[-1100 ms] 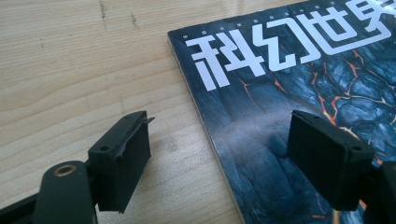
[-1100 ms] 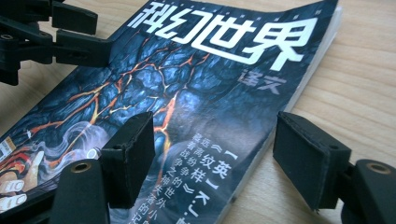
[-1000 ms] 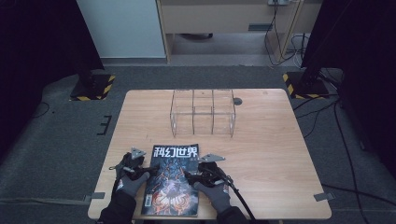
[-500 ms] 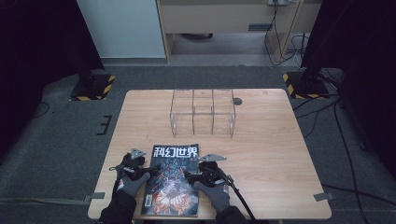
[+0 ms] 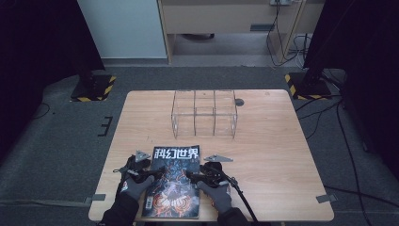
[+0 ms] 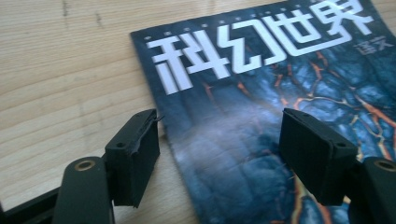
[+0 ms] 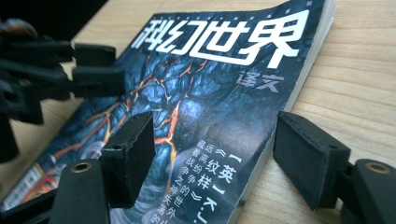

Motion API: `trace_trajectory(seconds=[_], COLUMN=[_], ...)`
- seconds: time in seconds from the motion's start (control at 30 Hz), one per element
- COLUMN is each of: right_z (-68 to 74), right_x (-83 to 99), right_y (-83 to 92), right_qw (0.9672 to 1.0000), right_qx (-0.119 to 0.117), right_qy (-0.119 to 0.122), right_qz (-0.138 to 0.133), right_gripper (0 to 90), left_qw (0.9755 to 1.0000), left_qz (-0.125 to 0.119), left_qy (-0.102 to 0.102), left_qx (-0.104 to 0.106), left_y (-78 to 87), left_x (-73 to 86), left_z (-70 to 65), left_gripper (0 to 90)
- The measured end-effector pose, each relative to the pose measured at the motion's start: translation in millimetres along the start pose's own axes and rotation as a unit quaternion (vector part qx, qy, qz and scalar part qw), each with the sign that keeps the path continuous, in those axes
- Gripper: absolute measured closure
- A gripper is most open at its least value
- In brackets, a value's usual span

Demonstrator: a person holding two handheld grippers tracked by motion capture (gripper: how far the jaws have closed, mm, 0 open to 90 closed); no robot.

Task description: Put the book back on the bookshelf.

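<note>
A magazine [image 5: 173,188] with a dark blue cover and white Chinese title lies flat near the table's front edge, between my two hands. My left gripper [image 5: 159,173] is at its left edge: in the left gripper view [image 6: 219,135] one jaw stands over bare wood and the other over the cover [image 6: 261,84]. Its jaws have just been closing a little, with the magazine's edge between them but not pressed. My right gripper [image 5: 191,175] straddles the right edge, jaws [image 7: 212,140] apart, one above the cover [image 7: 210,84] and one above the wood. The left gripper [image 7: 93,70] also shows across the cover.
A clear acrylic rack [image 5: 203,113] with three compartments stands at the middle back of the wooden table [image 5: 273,155]. A small dark round spot [image 5: 239,101] sits beside it. Gloved hands hold both grippers at the front edge.
</note>
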State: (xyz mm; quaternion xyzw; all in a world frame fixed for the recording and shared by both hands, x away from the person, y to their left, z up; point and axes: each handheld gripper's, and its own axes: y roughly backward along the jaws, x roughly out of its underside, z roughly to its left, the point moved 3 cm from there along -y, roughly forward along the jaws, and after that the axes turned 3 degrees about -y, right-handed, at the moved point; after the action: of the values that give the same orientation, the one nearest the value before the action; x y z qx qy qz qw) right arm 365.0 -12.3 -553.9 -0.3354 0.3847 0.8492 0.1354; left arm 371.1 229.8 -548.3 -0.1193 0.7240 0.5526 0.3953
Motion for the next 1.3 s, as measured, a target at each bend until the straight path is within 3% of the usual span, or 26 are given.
trace_trajectory(seconds=[0.4, 0.67, 0.87, 0.97, 1.07, 1.2, 1.3], right_z=[0.0, 1.9, -0.9, 1.8, 2.9, 2.7, 7.8], right_x=[-0.5, 0.5, -3.0, -7.3, -6.8, -7.3, -6.3], right_y=[0.9, -0.6, 9.2, 13.1, 12.1, 13.9, 10.7], right_qw=[0.9999, 0.9999, 0.9974, 0.9954, 0.9954, 0.9894, 0.9880], right_qx=[-0.007, 0.006, -0.042, -0.065, -0.067, -0.108, -0.125], right_qy=[-0.011, -0.007, -0.054, -0.060, -0.058, -0.080, -0.078], right_qz=[-0.005, -0.003, -0.024, -0.038, -0.037, -0.056, -0.046], right_gripper=[29.8, 29.6, 36.0, 36.2, 34.0, 34.5, 35.1], left_qw=[1.0000, 1.0000, 1.0000, 1.0000, 1.0000, 1.0000, 1.0000], left_qz=[-0.003, -0.006, -0.007, -0.008, -0.009, -0.009, -0.010], left_qy=[0.000, 0.001, 0.004, 0.003, 0.003, 0.002, 0.001], left_qx=[0.000, -0.001, -0.003, -0.004, -0.003, -0.003, -0.002], left_y=[-0.1, -0.3, -0.6, -0.7, -0.7, -0.8, -0.8], left_x=[0.9, 1.3, 1.3, 1.5, 1.5, 1.6, 1.7], left_z=[-0.5, -1.3, -1.5, -1.6, -1.5, -1.4, -1.3], left_gripper=[27.1, 26.8, 25.5, 25.5, 25.4, 25.3, 25.2])
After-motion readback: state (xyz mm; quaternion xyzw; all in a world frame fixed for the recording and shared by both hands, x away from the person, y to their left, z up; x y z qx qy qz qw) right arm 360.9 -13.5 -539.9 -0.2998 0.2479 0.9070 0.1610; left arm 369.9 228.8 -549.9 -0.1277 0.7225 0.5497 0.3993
